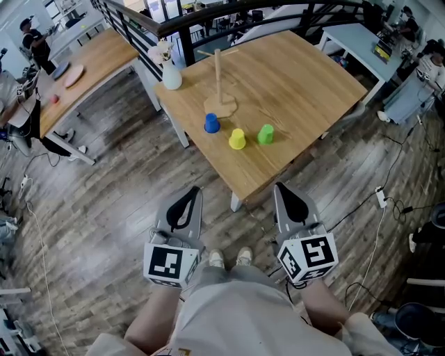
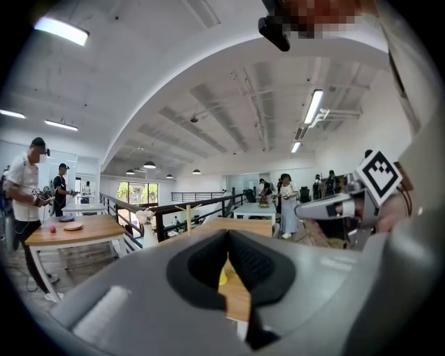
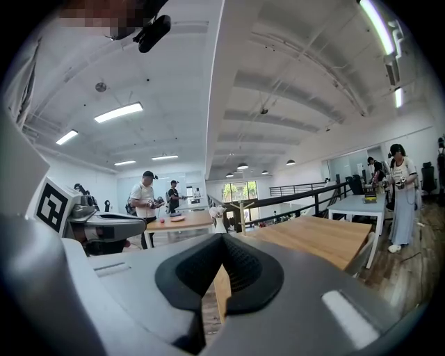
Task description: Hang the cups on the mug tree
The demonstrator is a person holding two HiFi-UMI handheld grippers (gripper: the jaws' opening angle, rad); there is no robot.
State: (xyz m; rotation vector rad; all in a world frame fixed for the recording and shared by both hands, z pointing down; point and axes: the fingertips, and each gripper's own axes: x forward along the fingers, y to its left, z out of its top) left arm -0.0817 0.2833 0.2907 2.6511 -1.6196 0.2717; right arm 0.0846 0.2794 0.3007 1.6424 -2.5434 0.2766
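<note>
Three upturned cups stand in a row on the wooden table (image 1: 306, 90): a blue cup (image 1: 211, 124), a yellow cup (image 1: 237, 139) and a green cup (image 1: 265, 134). Behind them rises the wooden mug tree (image 1: 218, 75), also seen as a thin post, the mug tree (image 3: 241, 215). My left gripper (image 1: 191, 191) and right gripper (image 1: 279, 188) hang over the floor in front of the table, well short of the cups. Both are shut with nothing between the jaws. In the left gripper view the yellow cup (image 2: 222, 275) shows beyond the shut jaws.
A white vase with flowers (image 1: 169, 69) stands at the table's far left corner. A second wooden table (image 1: 90, 66) lies to the left, a grey one (image 1: 358, 38) to the right. A black railing (image 1: 208, 17) runs behind. People stand at the other tables. Cables cross the floor.
</note>
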